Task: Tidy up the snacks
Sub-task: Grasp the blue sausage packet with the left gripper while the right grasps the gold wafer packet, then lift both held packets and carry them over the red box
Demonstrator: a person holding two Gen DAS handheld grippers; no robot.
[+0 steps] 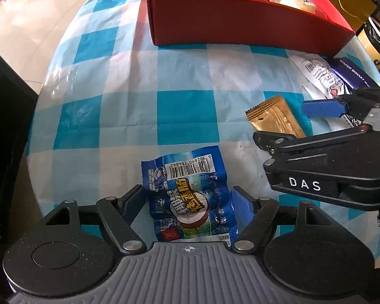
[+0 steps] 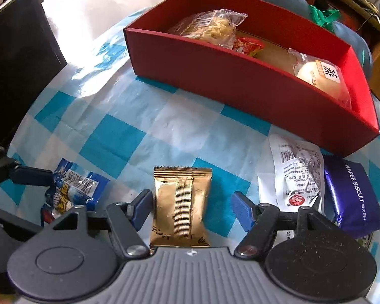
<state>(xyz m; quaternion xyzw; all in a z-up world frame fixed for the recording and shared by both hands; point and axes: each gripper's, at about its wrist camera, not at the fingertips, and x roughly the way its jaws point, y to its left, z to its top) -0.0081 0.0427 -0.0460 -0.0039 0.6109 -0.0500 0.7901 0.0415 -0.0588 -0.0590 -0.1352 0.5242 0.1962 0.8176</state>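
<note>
A blue sausage packet (image 1: 190,197) lies on the checked cloth between the fingers of my left gripper (image 1: 188,202), which is open around it. A gold snack packet (image 2: 181,205) lies between the fingers of my right gripper (image 2: 190,207), also open, its left pad close to the packet. The red box (image 2: 240,86) at the back holds several wrapped snacks. The gold packet (image 1: 274,117) and the right gripper (image 1: 304,131) also show in the left wrist view; the blue packet (image 2: 71,192) shows in the right wrist view.
A white packet (image 2: 296,172) and a dark blue wafer biscuit pack (image 2: 352,195) lie at the right, in front of the box. The table (image 1: 114,106) has a blue-and-white checked cloth; its left edge drops to the floor.
</note>
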